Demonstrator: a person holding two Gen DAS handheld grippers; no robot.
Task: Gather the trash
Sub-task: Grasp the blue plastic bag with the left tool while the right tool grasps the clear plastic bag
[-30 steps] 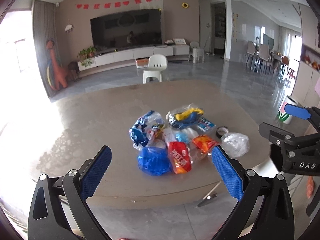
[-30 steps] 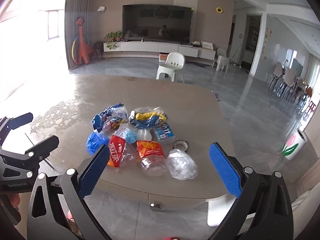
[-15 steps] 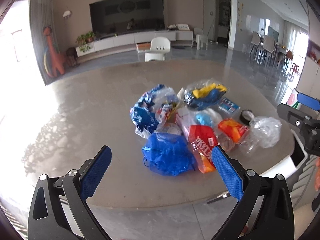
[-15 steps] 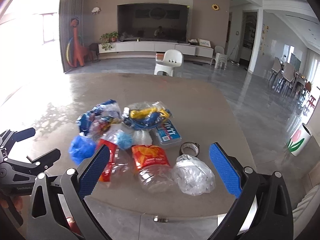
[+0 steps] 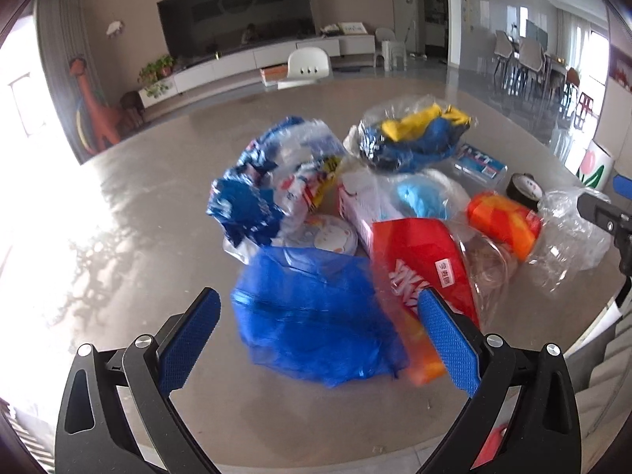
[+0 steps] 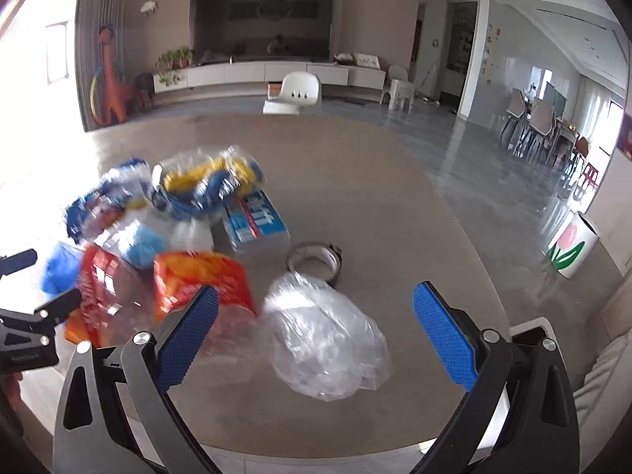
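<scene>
On the table [image 6: 375, 181], a tape roll [image 6: 314, 258] sat behind the clear bag [image 6: 328, 345]. Left gripper [image 5: 316, 339] and right gripper [image 6: 316, 335] both gaped, empty. Pile edges blurred.

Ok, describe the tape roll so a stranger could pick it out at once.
Start at the table and find the trash heap on it. On the heap's right edge, between the blue-and-white pack and the clear bag, lies the tape roll: the only ring there, dark outside, hollow inside.

table [image 6: 395, 197] | white chair [image 6: 294, 94] (beyond table) | television [image 6: 260, 23]
</scene>
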